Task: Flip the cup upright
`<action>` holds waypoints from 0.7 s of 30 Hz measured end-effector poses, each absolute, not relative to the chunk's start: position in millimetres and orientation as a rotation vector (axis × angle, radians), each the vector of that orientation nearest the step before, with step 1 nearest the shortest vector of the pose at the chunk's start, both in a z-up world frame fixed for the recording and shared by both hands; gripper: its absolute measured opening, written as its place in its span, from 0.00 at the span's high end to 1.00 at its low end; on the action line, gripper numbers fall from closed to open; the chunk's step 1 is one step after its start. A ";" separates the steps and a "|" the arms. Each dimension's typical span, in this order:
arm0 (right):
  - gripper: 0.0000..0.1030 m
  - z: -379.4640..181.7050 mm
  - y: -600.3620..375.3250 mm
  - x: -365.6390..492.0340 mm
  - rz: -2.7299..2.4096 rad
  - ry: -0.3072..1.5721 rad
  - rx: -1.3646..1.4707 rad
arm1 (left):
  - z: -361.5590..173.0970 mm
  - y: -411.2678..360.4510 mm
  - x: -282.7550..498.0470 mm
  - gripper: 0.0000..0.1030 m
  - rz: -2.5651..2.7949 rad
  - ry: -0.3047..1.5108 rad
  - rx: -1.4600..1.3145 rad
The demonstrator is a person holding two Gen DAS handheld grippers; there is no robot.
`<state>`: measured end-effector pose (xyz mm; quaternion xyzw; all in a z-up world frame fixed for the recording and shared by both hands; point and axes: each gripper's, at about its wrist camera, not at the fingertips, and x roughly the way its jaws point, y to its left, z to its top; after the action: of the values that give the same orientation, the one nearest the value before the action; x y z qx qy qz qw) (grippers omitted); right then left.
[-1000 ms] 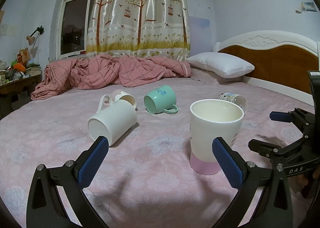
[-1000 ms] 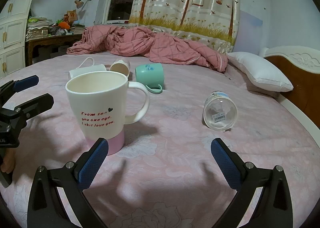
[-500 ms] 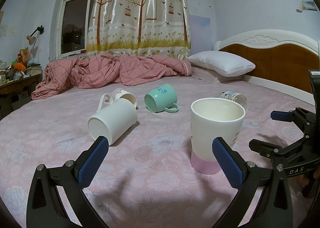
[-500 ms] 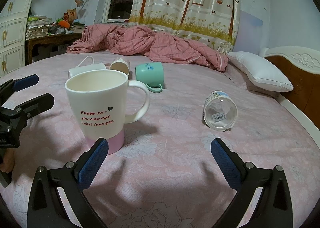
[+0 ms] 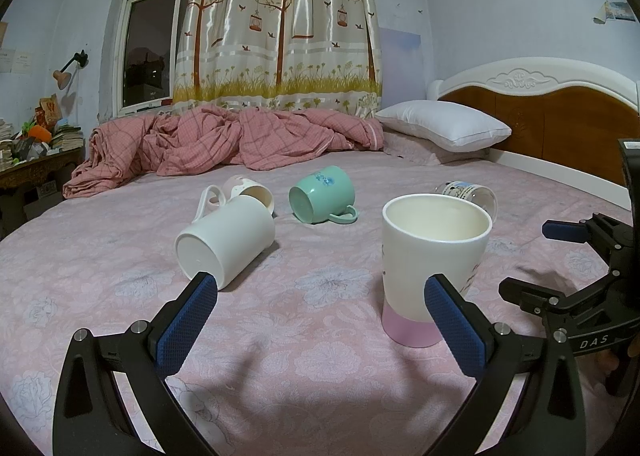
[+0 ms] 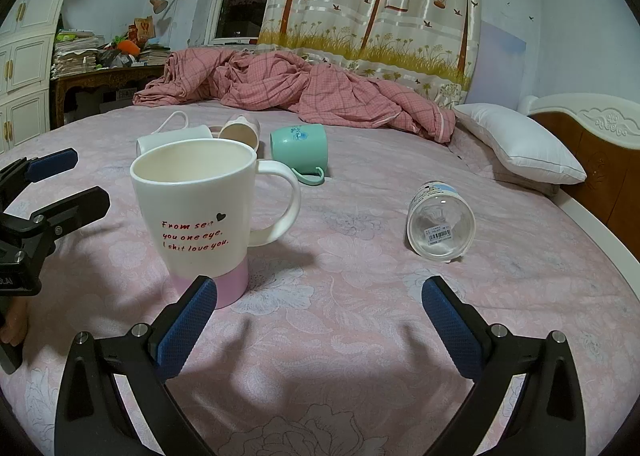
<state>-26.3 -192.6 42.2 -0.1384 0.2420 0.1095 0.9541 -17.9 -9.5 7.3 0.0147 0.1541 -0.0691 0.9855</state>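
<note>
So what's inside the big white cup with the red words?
Nothing that shows: the big white cup stands upright and only its bare cream inner wall is visible near the rim. Its bottom is hidden by the near wall.

White pink-based cup (image 6: 202, 212) upright on bed (image 6: 360, 316)

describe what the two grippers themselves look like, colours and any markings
Both the left gripper and right gripper have matte black, angular frames with silver screws. Each finger carries a dark blue, cross-hatched textured pad. White lettering reading "DAS" marks the right gripper's body. No cables show.
</note>
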 end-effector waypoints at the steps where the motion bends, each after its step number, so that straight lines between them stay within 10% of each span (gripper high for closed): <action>1: 0.00 42.3 -192.9 -26.5 0.223 0.490 -0.282 | 7.6 -9.4 -17.8 0.00 -0.139 0.309 0.029; 21: 0.00 42.3 -192.5 -26.2 0.223 0.493 -0.282 | 6.3 -8.0 -18.6 0.00 -0.139 0.314 0.027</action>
<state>-26.2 -192.5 42.3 -0.1389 0.2427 0.1098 0.9538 -18.6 -8.0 6.3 0.0136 0.1562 -0.0689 0.9852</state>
